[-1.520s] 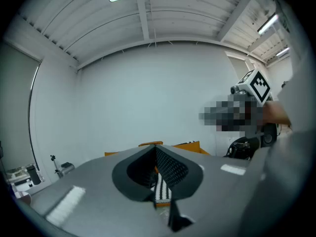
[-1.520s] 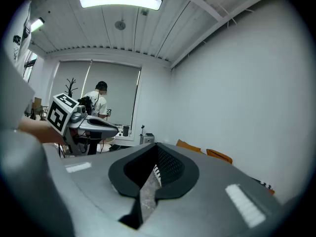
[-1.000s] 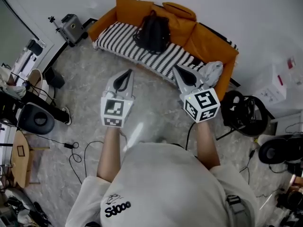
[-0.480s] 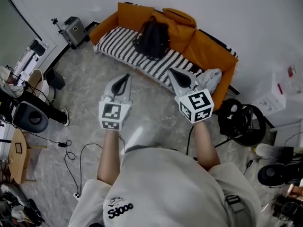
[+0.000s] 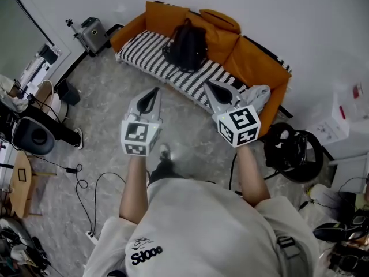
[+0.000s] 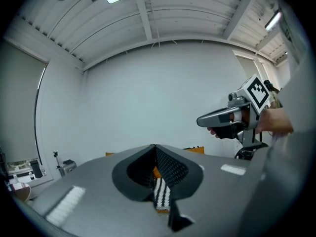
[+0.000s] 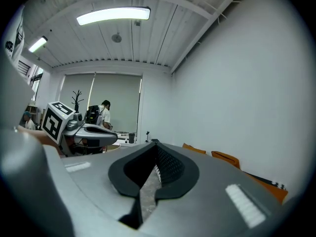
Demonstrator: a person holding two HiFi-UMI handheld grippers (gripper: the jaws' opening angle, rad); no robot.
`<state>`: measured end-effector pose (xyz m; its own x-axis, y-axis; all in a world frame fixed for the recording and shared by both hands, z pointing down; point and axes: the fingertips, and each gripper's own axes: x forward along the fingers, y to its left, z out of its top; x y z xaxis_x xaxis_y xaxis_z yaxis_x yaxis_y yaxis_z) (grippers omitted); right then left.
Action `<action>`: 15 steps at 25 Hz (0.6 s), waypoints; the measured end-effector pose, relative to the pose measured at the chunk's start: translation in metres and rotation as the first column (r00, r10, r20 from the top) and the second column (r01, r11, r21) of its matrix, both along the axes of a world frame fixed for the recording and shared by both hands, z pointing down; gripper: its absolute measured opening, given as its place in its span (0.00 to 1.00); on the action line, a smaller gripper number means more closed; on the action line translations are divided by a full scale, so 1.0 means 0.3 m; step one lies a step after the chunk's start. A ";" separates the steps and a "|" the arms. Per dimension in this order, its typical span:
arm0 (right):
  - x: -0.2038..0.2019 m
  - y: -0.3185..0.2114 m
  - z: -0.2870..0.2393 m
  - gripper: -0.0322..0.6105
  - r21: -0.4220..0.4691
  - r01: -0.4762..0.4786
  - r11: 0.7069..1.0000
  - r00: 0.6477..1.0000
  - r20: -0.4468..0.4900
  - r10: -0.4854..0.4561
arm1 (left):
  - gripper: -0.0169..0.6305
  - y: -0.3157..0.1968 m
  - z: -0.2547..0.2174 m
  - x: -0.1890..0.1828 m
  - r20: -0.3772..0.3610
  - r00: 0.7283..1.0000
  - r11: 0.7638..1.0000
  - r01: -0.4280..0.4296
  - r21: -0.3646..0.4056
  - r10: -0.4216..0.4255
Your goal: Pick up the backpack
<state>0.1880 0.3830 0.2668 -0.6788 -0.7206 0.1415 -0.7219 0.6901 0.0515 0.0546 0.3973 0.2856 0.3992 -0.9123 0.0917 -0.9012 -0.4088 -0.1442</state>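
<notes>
The black backpack (image 5: 185, 44) stands upright against the back cushions of the orange sofa (image 5: 253, 62), on its black-and-white striped cover (image 5: 151, 53). In the head view both grippers are held out level over the floor, short of the sofa's front edge. My left gripper (image 5: 154, 90) is shut and empty, its tip pointing at the striped seat. My right gripper (image 5: 207, 85) is also shut and empty, near the sofa's right end. In the left gripper view the left gripper (image 6: 154, 146) has its jaws together, with the striped cover (image 6: 160, 195) showing below them. The right gripper (image 7: 155, 143) is likewise closed.
A grey case on a tripod (image 5: 92, 32) stands left of the sofa. A white cloth (image 5: 257, 96) lies at the sofa's right end. A black round frame (image 5: 291, 149) sits on the floor to the right. A speaker (image 5: 31, 136) and cables (image 5: 86, 183) are at left.
The person has stepped toward the sofa; a shoe now shows on the floor between the arms. Both grippers moved along with the body, still shut.
</notes>
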 end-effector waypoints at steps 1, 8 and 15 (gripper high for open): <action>0.000 -0.008 0.002 0.05 -0.004 -0.001 1.000 1.000 0.007 0.001 | 0.04 -0.008 0.004 0.000 0.005 1.000 1.000 -0.002 0.001 0.002; -0.027 -0.113 0.013 0.05 0.037 -0.045 0.998 0.999 -0.018 0.046 | 0.04 -0.130 0.029 -0.026 0.018 1.000 1.000 -0.021 0.011 0.021; -0.135 -0.351 0.027 0.05 0.031 -0.032 0.999 0.999 0.035 0.031 | 0.04 -0.381 0.072 -0.127 -0.014 0.999 0.999 -0.051 0.004 0.052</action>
<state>0.1474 0.2776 0.2750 -0.6598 -0.7453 0.0956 -0.7448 0.6655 0.0476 0.0166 0.2830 0.3071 0.4469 -0.8908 0.0826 -0.8809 -0.4543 -0.1327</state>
